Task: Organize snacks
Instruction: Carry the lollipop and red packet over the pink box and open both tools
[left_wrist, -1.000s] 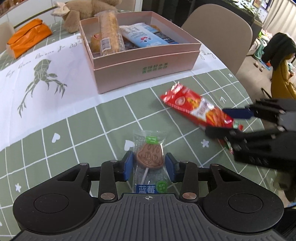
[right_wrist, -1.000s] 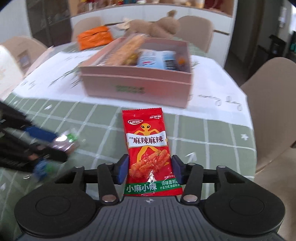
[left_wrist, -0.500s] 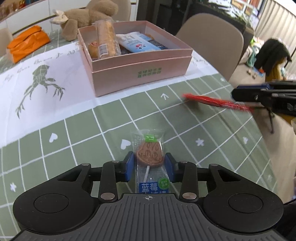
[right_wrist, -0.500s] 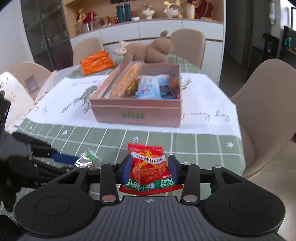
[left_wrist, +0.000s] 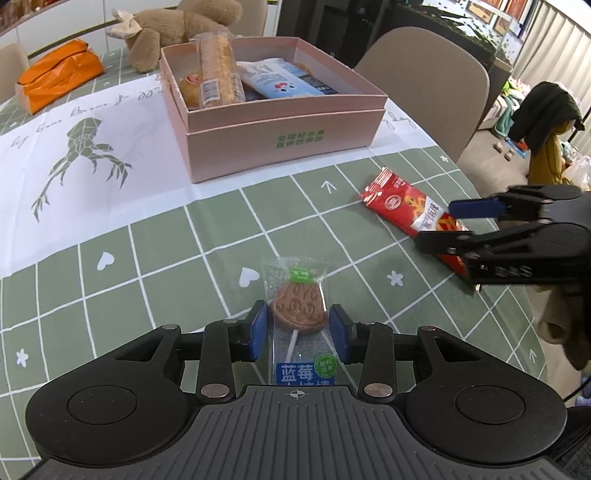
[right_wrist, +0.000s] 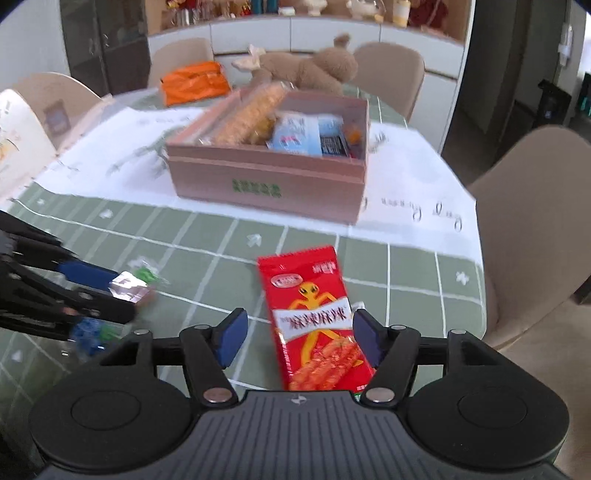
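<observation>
The light, crinkly red snack packet (right_wrist: 314, 325), best pinched mid-body, is flanked untouched by the opening right gripper (right_wrist: 299, 338).

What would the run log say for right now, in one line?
left gripper: around wrapped lollipop | right gripper: opening, red snack packet between jaws on table | pink box: partly filled
</observation>
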